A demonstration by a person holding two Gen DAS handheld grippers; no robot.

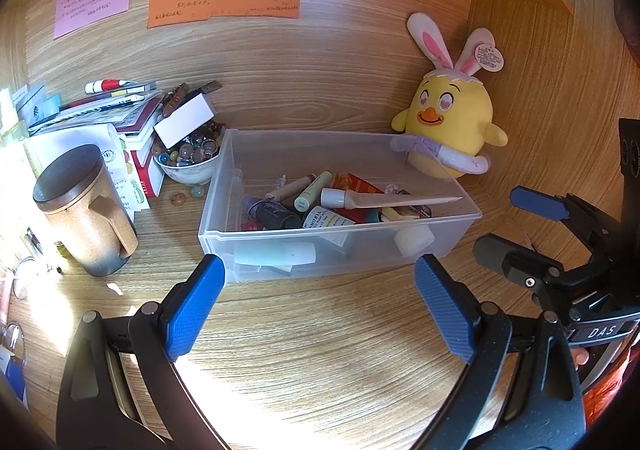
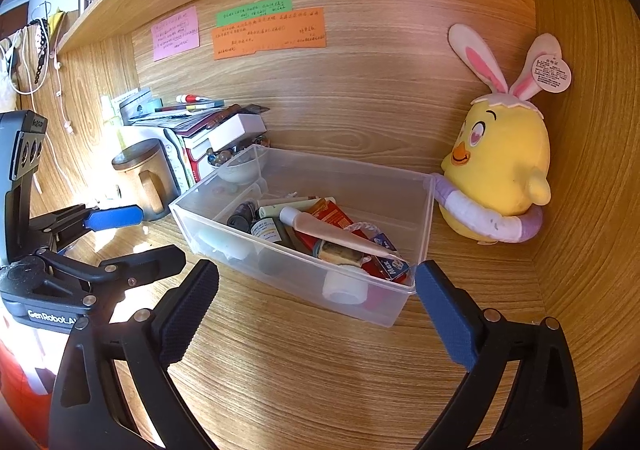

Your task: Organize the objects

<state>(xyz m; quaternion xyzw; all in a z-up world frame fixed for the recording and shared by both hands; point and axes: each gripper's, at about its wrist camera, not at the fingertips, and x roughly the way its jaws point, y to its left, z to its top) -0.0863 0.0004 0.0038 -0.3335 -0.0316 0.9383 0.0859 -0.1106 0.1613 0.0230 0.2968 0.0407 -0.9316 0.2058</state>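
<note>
A clear plastic bin (image 1: 460, 228) (image 2: 188, 218) stands on the wooden desk and holds several tubes, bottles and small boxes, among them a long beige tube (image 1: 384, 201) (image 2: 336, 236). My left gripper (image 1: 320, 274) is open and empty, just in front of the bin's near wall. My right gripper (image 2: 316, 282) is open and empty, in front of the bin's near right corner. The right gripper also shows at the right edge of the left wrist view (image 1: 516, 226). The left gripper shows at the left of the right wrist view (image 2: 148, 234).
A yellow plush chick with bunny ears (image 1: 450, 118) (image 2: 500, 174) leans against the bin's far right corner. A lidded brown mug (image 1: 86, 210) (image 2: 146, 174), a bowl of marbles (image 1: 190, 160), a stack of books (image 1: 120, 110) and loose marbles (image 1: 180, 199) stand left of the bin. Sticky notes (image 1: 224, 0) hang on the back panel.
</note>
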